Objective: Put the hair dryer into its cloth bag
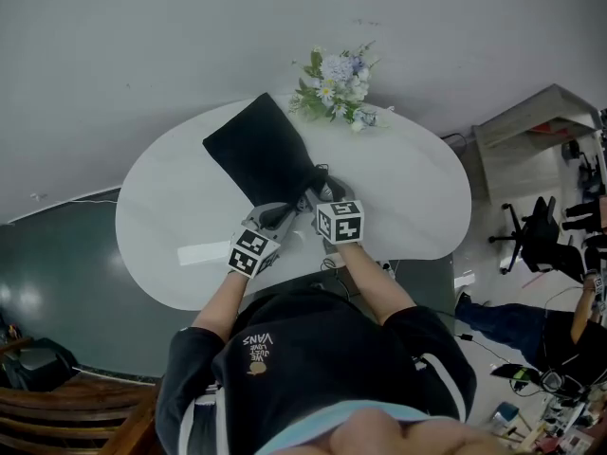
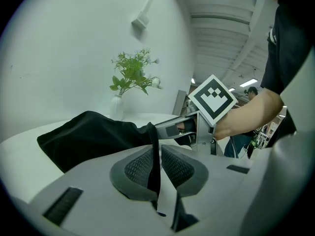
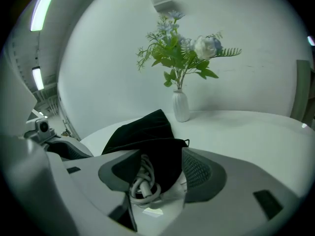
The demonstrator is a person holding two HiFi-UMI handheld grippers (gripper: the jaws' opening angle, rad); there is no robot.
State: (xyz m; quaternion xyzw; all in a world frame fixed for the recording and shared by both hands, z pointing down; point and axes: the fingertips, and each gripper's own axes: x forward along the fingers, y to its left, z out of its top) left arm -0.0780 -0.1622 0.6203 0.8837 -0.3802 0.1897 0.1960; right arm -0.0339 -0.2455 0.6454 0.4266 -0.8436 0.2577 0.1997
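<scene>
**Two holds, one opening: a pinch and a wide straddle**

Pinched on the left: a thin fold of the cloth bag's point(image 2: 93, 136) rim, clamped between the almost closed jaws of the left gripper point(image 2: 156, 167). Probably held so to keep the mouth lifted and taut, and to stop the bag sliding across the counter point(image 1: 408, 188) during work on the other side.

Spread wide on the right: the jaws of the right gripper point(image 3: 160, 170), standing either side of the bag's dark mouth without squeezing it. Between them, a coil of pale cord point(image 3: 142, 183), lying at the opening close against the left-hand jaw, not yet tucked away. Looks like a stance for nudging that coil inward, or for taking a fresh hold on the far rim.

No sight of the hair dryer itself. Judging by the filled-out cloth stretching away ahead of both pairs of jaws, most likely inside already, with only the cord left at the mouth.

Beyond the bag's closed end, well apart from either pair of jaws: a vase of flowers point(image 3: 180, 104), out of the way.
</scene>
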